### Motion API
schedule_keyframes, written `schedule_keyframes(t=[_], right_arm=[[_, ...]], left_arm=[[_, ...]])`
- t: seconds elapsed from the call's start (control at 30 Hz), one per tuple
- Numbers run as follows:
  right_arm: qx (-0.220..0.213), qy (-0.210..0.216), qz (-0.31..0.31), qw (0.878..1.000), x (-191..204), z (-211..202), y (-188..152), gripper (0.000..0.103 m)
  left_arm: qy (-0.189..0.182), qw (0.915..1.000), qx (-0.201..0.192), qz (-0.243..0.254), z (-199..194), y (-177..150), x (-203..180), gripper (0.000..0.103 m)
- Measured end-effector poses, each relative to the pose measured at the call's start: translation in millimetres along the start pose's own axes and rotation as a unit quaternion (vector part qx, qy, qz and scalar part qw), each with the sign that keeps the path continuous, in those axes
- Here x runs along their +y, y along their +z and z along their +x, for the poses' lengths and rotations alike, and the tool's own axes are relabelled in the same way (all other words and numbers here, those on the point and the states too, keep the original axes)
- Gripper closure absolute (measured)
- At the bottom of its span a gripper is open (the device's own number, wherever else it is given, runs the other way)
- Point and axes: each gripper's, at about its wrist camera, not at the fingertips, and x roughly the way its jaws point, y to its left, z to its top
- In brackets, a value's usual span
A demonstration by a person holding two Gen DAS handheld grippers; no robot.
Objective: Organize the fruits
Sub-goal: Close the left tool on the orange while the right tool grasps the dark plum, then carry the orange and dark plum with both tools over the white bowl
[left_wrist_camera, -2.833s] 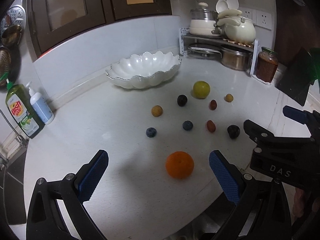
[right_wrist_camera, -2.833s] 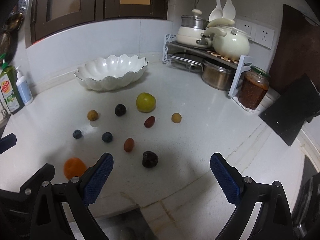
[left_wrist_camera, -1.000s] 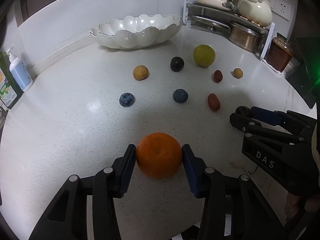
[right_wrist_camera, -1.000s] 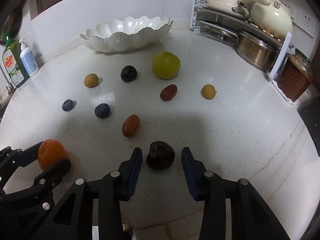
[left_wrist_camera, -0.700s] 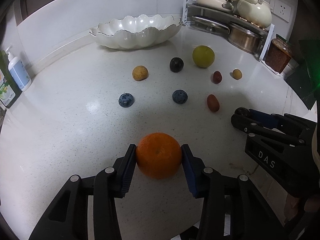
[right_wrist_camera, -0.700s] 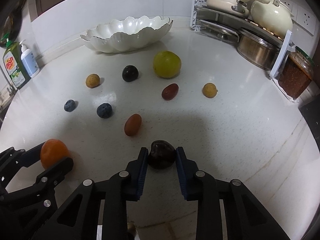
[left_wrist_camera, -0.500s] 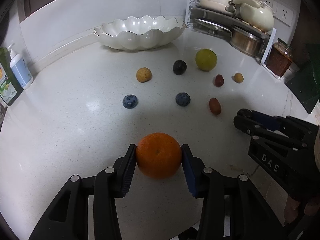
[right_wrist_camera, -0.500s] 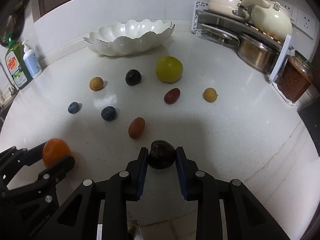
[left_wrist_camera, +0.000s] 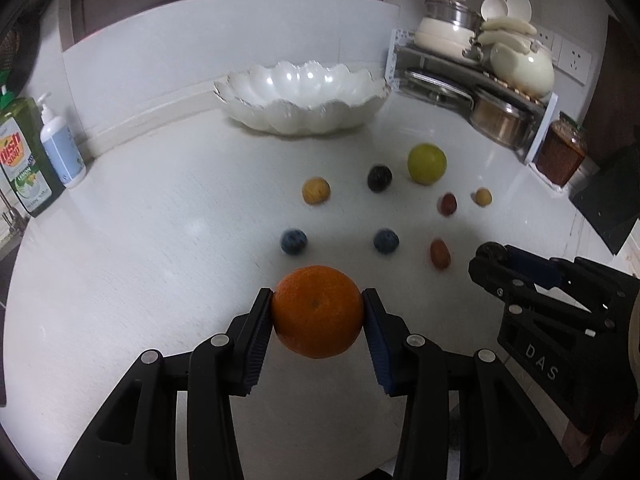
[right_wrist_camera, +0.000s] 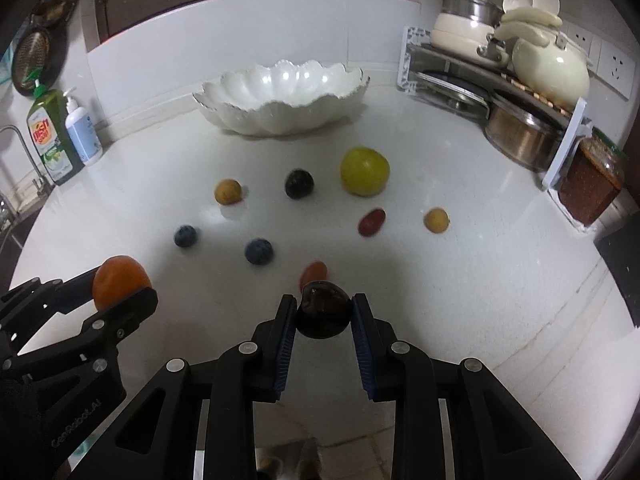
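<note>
The white bowl (left_wrist_camera: 304, 100) lay straight ahead across the worktop (left_wrist_camera: 140, 240), beyond the loose fruit, from the left claw (left_wrist_camera: 318, 312) pinching the orange (left_wrist_camera: 318, 312) and the right claw (right_wrist_camera: 323, 314) pinching the dark plum (right_wrist_camera: 323, 314).

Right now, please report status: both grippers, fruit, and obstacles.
Left gripper shut on orange. Right gripper shut on dark plum. White bowl empty, path clear.
</note>
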Motion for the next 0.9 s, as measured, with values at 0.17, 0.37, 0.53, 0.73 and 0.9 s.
schedule_keyframes(t=[0.17, 0.37, 0.53, 0.73, 0.9], right_arm=[[-0.021, 0.003, -0.001, 1.0, 10, -11, 11, 0.074], [-0.045, -0.002, 0.0, 0.999, 23, -22, 22, 0.074], [-0.065, -0.008, 0.005, 0.998, 34, -30, 30, 0.074], [-0.086, -0.015, 0.013, 0.996, 46, -38, 36, 0.074], [-0.097, -0.018, 0.022, 0.995, 50, -40, 43, 0.074]], left_arm=[[0.006, 0.9996, -0.027, 0.002, -13, 11, 10, 0.059], [0.003, 0.9988, -0.049, 0.001, -25, 23, 24, 0.059], [0.001, 0.9976, -0.069, 0.01, -35, 31, 34, 0.059], [-0.003, 0.9961, -0.087, 0.016, -41, 41, 47, 0.059], [-0.002, 0.9946, -0.102, 0.021, -46, 51, 52, 0.059]])
